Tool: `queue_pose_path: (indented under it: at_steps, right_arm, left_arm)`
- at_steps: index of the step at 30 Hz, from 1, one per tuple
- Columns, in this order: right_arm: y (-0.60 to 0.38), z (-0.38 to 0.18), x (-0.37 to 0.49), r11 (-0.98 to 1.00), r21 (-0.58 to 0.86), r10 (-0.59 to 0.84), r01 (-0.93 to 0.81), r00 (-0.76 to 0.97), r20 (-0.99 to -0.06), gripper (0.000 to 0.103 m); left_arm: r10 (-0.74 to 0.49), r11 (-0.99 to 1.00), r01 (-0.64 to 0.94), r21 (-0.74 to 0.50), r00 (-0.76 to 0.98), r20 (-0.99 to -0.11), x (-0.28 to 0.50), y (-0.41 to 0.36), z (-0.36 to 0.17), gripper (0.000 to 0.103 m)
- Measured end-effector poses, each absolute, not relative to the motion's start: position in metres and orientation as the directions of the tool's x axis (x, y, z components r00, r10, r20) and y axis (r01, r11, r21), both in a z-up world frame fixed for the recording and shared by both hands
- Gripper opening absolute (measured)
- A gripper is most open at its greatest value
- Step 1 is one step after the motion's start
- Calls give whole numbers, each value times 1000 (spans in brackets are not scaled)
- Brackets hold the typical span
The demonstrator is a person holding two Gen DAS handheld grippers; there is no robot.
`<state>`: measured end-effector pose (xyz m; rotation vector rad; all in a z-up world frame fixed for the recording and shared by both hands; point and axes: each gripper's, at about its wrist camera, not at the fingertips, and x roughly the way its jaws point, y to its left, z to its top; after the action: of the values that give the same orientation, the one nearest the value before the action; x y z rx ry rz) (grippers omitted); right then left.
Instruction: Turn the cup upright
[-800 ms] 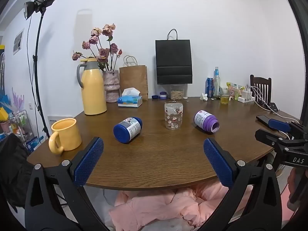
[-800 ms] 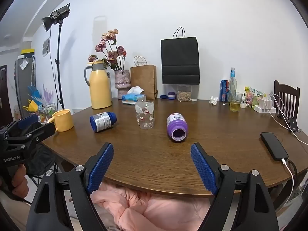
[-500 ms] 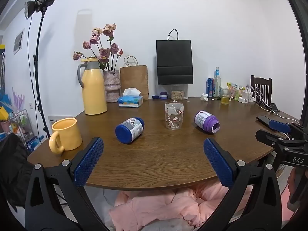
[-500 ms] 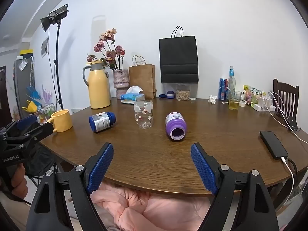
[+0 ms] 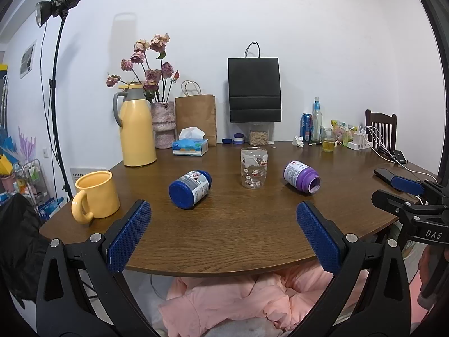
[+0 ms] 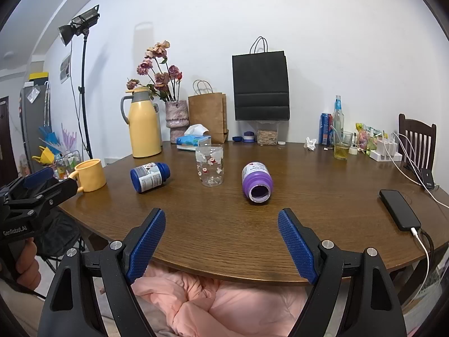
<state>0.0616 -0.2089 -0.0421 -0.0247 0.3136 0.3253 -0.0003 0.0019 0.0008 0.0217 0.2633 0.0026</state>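
A clear glass cup with small red flowers (image 5: 254, 168) (image 6: 210, 165) stands in the middle of the round wooden table (image 5: 238, 233), its wider rim down on the wood. My left gripper (image 5: 223, 207) is open and empty, back at the table's near edge, well short of the cup. My right gripper (image 6: 221, 214) is also open and empty at the near edge, the cup ahead and slightly left of it. Each gripper shows at the side of the other's view, held by a hand.
A blue-capped bottle (image 5: 190, 188) lies left of the cup and an open purple bottle (image 5: 301, 175) lies right of it. A yellow mug (image 5: 96, 193) and yellow thermos (image 5: 137, 129) stand left. A phone (image 6: 400, 213) lies on its cable at the right; bags and drinks line the back.
Both views have drifted only slightly. The cup and bottles have stayed where they were, and both grippers have stayed open.
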Motion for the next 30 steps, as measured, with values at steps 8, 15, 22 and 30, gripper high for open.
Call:
queue_pose_path:
  at_steps: [8,15,22,30]
  right_arm:
    - [-210,-41,63,947,28,311,-319,898,-312,86]
    - [-210,-42,62,948,27,310,-317,899,-311,86]
    - [-212,-41,62,950,29,305,-311,904,-301,86]
    - [-212,-41,62,950,31,306,-312,903,-303,86]
  left_arm:
    - [4,1000,2,22,966,-260,-1,1,-1,103]
    - [5,1000,1,21,965,-262,-1,-1,-3,103]
    - [4,1000,1,20,965,-262,0,0,-4,103]
    - [3,1000,1,17,965,-263,0,0,-3,103]
